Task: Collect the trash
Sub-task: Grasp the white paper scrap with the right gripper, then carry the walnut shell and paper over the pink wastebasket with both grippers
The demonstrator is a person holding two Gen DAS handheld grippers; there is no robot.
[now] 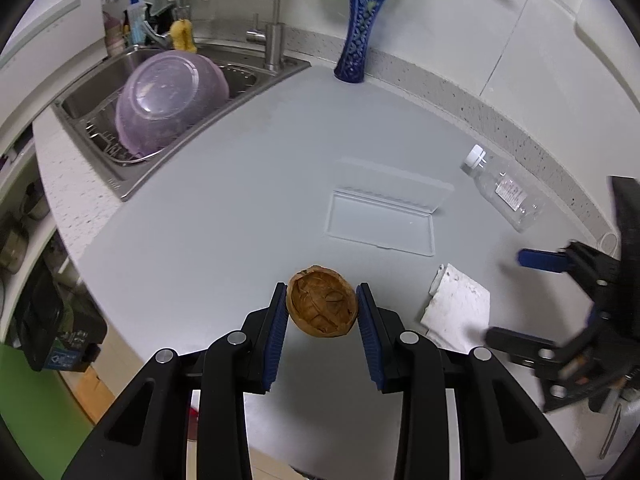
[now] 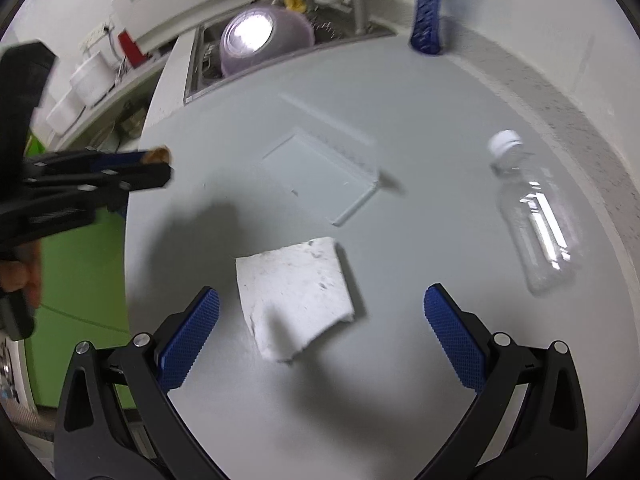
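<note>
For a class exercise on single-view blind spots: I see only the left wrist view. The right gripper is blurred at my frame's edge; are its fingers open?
Observer: Yes, the right gripper is wide open, holding nothing.
Operator: What lies ahead of it?
Observer: The soiled white napkin lies flat between its fingers, untouched.
Operator: Is my walnut shell off the counter?
Observer: Yes, the left gripper holds the walnut shell beyond the counter edge.

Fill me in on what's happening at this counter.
A person is clearing trash with two handheld grippers. The left gripper is shut on a walnut shell, held above the counter. The right gripper hangs open over a dirty tissue. A clear bottle lies on its side, and a clear box lies open.
</note>
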